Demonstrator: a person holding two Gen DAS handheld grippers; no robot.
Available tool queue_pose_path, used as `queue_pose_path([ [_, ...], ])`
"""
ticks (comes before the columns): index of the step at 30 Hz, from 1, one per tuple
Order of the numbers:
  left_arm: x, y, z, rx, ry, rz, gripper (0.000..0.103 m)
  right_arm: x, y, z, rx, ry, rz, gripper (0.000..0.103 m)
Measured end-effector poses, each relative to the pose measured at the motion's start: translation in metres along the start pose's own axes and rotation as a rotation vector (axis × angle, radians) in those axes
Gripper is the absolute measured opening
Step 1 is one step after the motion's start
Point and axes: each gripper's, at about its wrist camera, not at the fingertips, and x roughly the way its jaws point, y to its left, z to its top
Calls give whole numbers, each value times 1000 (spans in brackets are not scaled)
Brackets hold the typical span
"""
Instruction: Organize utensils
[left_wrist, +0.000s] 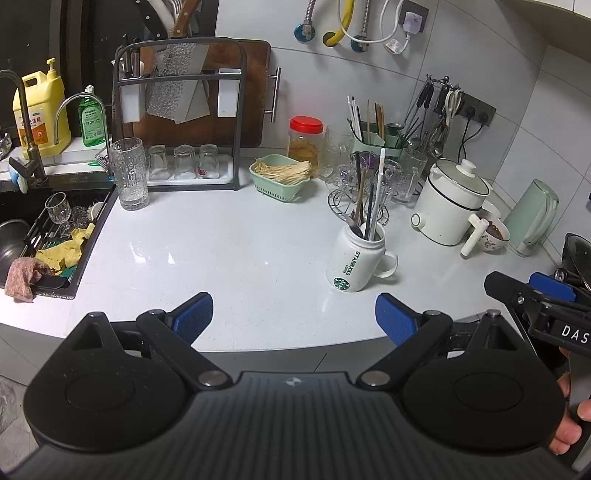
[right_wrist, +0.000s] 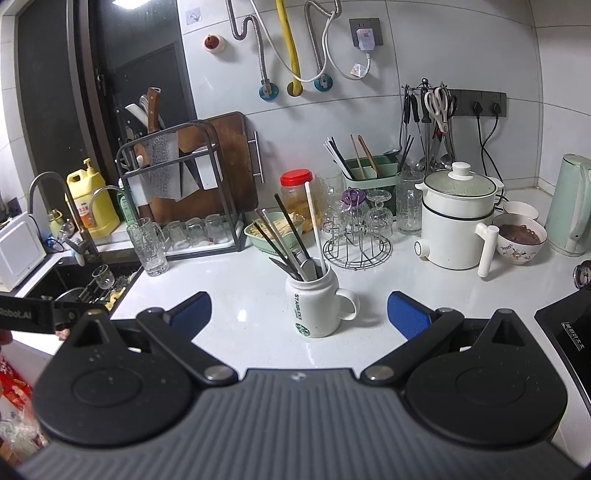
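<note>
I hold both tools over the front edge of the white counter (left_wrist: 221, 251). My left gripper (left_wrist: 294, 317) has its blue pads wide apart and nothing is between them. My right gripper (right_wrist: 299, 314) is also spread wide and empty; its pads stand on either side of the white mug (right_wrist: 314, 304), but I see a gap on both sides and they are not touching it.

The mug stands upright on the counter, its handle to the right. Inside it are the utensils (right_wrist: 295, 240): several dark chopsticks leaning to the left, one long white stick nearly upright, and a metal spoon whose bowl shows at the rim. From the left wrist view the same mug is ahead and to the right of my left pads.

Behind the mug is a wire glass rack (right_wrist: 356, 247), and further back against the wall stands a green utensil holder (right_wrist: 369, 177) with more chopsticks. To the right of the rack is a white electric pot (right_wrist: 458, 229).
</note>
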Motion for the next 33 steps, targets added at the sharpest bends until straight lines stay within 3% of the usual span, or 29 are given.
queue_pose_path([
  [18,-2,11,3,-18,3,24,97,10,12,1,-7,10,13,103],
  [33,1,12,3,0,3,-10,97,6,14,-1,-1,5,-15,103],
])
